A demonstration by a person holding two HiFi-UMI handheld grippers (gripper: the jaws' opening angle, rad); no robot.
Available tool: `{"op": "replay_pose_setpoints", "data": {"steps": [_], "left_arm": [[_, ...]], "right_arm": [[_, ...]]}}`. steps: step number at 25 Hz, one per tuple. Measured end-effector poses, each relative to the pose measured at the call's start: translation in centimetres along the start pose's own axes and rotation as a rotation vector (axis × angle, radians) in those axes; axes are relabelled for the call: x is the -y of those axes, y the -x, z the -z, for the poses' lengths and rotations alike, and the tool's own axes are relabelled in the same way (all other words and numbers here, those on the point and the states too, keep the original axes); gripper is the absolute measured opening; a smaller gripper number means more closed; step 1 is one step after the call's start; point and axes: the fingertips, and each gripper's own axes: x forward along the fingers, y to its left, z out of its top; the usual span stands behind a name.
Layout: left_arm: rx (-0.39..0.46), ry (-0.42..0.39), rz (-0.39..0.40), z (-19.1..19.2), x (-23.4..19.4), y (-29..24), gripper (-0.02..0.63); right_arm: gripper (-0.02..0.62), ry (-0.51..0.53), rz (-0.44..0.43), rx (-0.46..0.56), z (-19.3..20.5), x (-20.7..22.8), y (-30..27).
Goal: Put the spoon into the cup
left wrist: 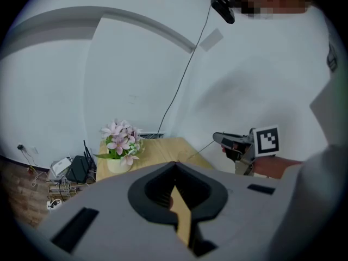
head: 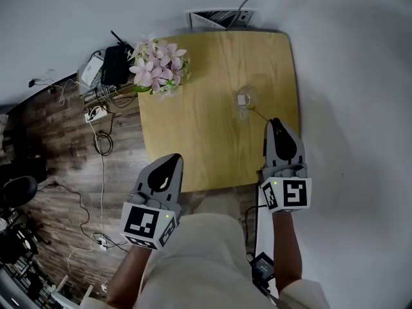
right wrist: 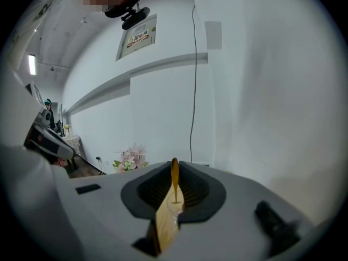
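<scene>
A clear glass cup [head: 245,99] stands on the wooden table [head: 193,140], toward its right side. A thin golden spoon [head: 259,114] runs from the cup back to my right gripper [head: 275,122], which is shut on its handle. In the right gripper view the spoon [right wrist: 174,181] sticks out between the shut jaws of the right gripper [right wrist: 174,165]. Its far end is at the cup; whether it is inside I cannot tell. My left gripper [head: 172,158] hangs over the table's near edge, shut and holding nothing. From the left gripper [left wrist: 175,165] I see the spoon [left wrist: 198,150] and the right gripper [left wrist: 217,138].
A pot of pink flowers [head: 158,66] stands on the table's far left corner. A black router [head: 114,63], a power strip and cables lie on the wood floor to the left. White wall lies beyond and right of the table.
</scene>
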Motion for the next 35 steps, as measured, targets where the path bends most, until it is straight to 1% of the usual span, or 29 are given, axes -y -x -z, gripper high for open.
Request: {"op": "replay_pose_setpoints", "data": {"steps": [9,17,21,25,28,31,35], "left_arm": [[-0.023,0.011,-0.014,0.8,-0.7,-3.1,0.011],[-0.039,0.035,-0.005,1.9,-0.4,-5.7,0.011],[-0.050,0.040,0.003,2.5,-0.2,-6.1,0.011],[-0.051,0.044,-0.006,2.6,-0.4,-6.2,0.011],[-0.051,0.052,-0.011,2.6,-0.7,-6.3,0.011],[-0.048,0.046,-0.015,2.6,-1.0,-6.3,0.011],[-0.047,0.049,-0.021,2.6,-1.2,-5.9,0.011]], "right_arm": [[0.054,-0.022,-0.014,-0.034,3.3,1.1,-3.8],[0.054,-0.036,-0.028,-0.075,6.0,1.7,-6.4],[0.054,-0.032,-0.035,-0.098,7.1,1.8,-7.3],[0.054,-0.038,-0.034,-0.109,7.8,2.0,-7.9],[0.054,-0.020,-0.037,-0.125,8.3,2.0,-8.5],[0.055,-0.007,-0.041,-0.129,8.5,1.9,-8.9],[0.057,-0.023,-0.054,-0.125,8.4,1.5,-8.8]]}}
